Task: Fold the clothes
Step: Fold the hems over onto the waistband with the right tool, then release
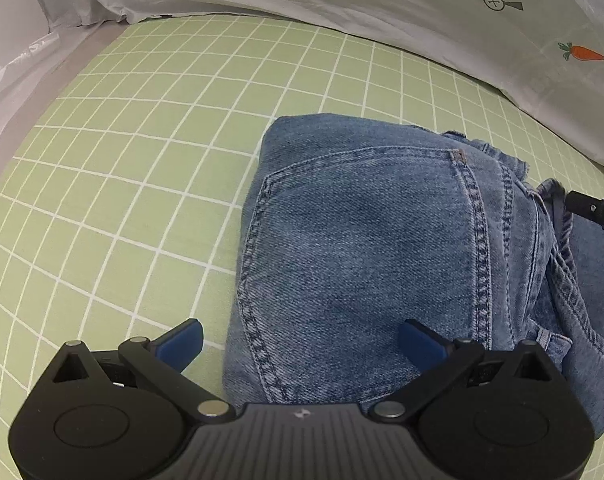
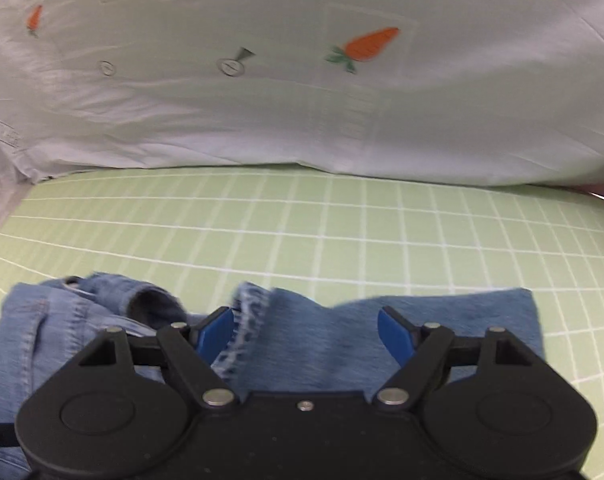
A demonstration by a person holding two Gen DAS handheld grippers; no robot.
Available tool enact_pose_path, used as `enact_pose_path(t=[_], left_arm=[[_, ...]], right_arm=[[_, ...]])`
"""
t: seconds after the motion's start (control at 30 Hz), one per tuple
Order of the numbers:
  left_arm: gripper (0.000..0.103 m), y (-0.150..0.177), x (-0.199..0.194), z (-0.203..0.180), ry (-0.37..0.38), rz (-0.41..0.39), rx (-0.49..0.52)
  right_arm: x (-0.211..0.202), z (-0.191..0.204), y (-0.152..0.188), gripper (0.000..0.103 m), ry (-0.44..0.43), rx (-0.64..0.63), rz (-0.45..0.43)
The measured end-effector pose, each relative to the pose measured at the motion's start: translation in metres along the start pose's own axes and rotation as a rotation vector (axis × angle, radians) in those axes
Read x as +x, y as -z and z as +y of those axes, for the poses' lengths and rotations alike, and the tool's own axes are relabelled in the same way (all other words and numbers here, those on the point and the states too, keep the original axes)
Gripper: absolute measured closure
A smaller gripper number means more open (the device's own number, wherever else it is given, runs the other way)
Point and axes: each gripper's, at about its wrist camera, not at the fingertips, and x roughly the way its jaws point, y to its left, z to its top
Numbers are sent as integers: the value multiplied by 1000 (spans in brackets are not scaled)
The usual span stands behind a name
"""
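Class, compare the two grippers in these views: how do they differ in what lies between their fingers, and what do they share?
The left gripper straddles the left edge of the folded jeans, one finger over the green checked sheet; the right gripper has denim under both. The left frames a back pocket; the right frames a frayed hem. Both are open, gripping nothing, with blue pads.

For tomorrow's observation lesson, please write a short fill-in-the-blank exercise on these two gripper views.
1. The folded jeans lie on a green sheet with a white ____ pattern.
2. The white pillow is printed with orange ____.
3. Both the left gripper and the right gripper are ____.

Missing words: grid; carrots; open
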Motion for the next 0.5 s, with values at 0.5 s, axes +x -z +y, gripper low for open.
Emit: enact_pose_path(t=[0.5], left_arm=[[0, 23, -57, 4, 57, -116, -2]], right_arm=[[-94, -58, 110, 18, 132, 338, 91]])
